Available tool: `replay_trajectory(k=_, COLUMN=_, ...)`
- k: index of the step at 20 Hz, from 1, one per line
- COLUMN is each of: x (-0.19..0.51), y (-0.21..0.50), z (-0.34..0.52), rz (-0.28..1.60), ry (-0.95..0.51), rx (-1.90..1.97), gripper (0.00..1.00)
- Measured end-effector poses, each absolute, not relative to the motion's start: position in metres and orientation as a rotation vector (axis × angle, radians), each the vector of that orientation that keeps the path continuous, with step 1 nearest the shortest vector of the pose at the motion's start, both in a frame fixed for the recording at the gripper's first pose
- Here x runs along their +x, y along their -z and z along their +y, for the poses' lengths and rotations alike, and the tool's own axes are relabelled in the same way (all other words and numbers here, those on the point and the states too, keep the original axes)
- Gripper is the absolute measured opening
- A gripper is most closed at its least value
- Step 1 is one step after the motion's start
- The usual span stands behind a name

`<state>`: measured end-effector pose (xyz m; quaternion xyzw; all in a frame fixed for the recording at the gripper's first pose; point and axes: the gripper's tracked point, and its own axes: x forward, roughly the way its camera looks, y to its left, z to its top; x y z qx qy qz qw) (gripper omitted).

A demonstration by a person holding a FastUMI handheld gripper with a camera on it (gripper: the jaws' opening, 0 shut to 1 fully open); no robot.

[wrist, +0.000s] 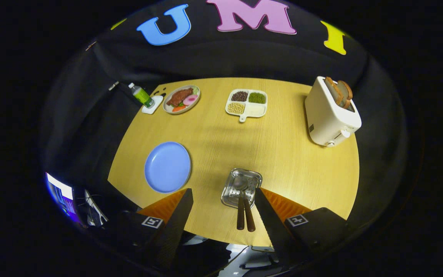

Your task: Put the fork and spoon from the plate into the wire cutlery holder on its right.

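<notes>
Hovering above the table (283, 154), gripper (223, 200) had jaws spread wide, holding nothing. Fork (240, 215) & spoon (249, 217) stood in wire cutlery holder (241, 187) btwn the fingers, handles up. Blue plate (167, 167) sat bare, left of holder; toaster (331, 113) well beyond it.

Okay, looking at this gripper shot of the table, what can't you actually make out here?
- Gripper, jaws open, empty: its body is cut off below.
- Cutlery holder: two brown handles stick out; the heads inside blur, so fork versus spoon is unclear.
- Blue plate: looks bare.
- Green bottle: label too small.
</notes>
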<state>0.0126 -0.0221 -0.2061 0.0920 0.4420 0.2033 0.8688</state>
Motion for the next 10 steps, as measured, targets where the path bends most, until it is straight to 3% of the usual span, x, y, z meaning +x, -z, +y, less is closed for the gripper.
replay_trajectory(k=10, x=0.002, y=0.136, z=-0.038, rz=0.505, ry=-0.38, rx=0.131, gripper=1.0)
